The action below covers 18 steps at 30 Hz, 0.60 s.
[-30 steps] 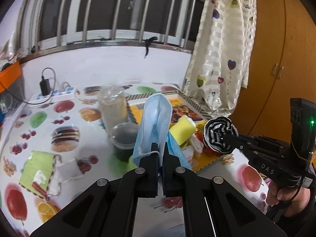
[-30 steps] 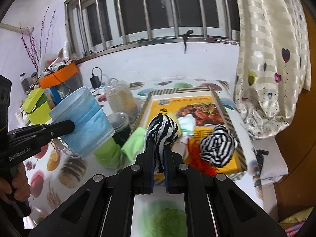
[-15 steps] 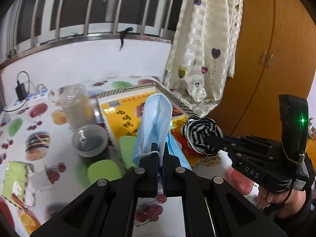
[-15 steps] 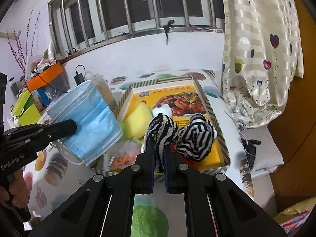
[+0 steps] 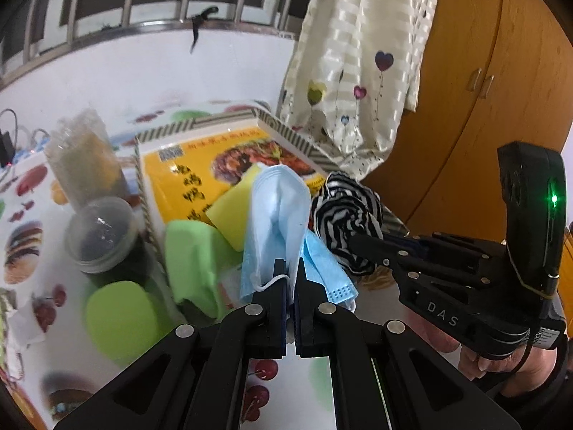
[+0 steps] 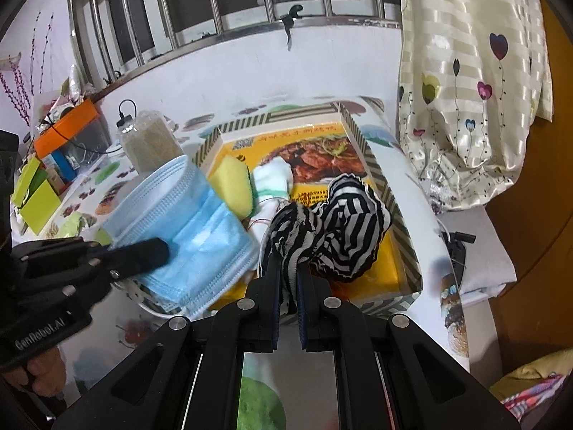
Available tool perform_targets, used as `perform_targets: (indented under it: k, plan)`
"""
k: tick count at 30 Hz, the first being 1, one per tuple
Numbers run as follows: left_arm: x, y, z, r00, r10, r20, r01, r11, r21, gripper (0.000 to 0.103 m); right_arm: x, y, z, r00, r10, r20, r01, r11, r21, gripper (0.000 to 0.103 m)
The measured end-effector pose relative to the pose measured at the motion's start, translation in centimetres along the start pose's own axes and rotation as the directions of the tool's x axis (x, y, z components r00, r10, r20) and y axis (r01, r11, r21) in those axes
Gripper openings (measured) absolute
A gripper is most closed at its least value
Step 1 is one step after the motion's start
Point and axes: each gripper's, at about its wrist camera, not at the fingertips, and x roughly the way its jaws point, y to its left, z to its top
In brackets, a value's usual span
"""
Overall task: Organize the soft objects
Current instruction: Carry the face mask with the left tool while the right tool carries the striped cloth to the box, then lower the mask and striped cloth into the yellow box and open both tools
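The worktop (image 6: 401,165), covered in a fruit-printed cloth, carries a shallow cardboard box (image 6: 379,182) with striped walls and a yellow printed floor. The box lies ahead of and below both grippers, its long axis running away from them toward the window wall, so what is held hangs over its near end.

Inside the box are seen a yellow sponge (image 6: 232,182), a white sock (image 6: 275,179) and a black-and-white striped cloth (image 6: 354,225); a green cloth (image 5: 193,251) lies at the box's left wall, though it cannot be told whether it is wholly inside. Outside the box, to its left, stand a tall clear jar (image 5: 84,165) and a smaller dark lidded cup (image 5: 102,236).

The left gripper (image 5: 293,268) is seen with its jaws pinched narrow on a blue face mask (image 5: 275,229), which stands up from the jaws over the near left part of the box. The right gripper (image 6: 288,279) has its jaws closed narrow on part of the striped cloth; the rest bulges just ahead over the near right part of the box, whether resting there or hanging cannot be told. Mask and striped cloth are just beside each other.

Both loads are judged close to release into the box; each hand is about equally near it.
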Motion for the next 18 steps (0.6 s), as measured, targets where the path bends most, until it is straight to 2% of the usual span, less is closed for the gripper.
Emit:
perform_targets:
  k: [7,16,18]
  plan:
    - [2.9,0.9,0.8,0.999,0.018,-0.039,-0.019,0.999,-0.031,0.003,1.8,-0.6,0.7,1.0,-0.005,-0.025,0.005,1.0,-0.006,0.008]
    - [4.8,1.9,3.1,0.999,0.049,-0.017,-0.05,0.996,-0.071,0.004,3.8,-1.0,2.8,1.0,-0.002,-0.02,0.002,1.0,-0.024,0.008]
    - [4.5,1.9,3.3,0.999,0.044,-0.008,-0.044,0.997,-0.07,0.011,3.6,-1.0,3.0,1.0,-0.004,-0.016,0.003,1.0,-0.027,0.01]
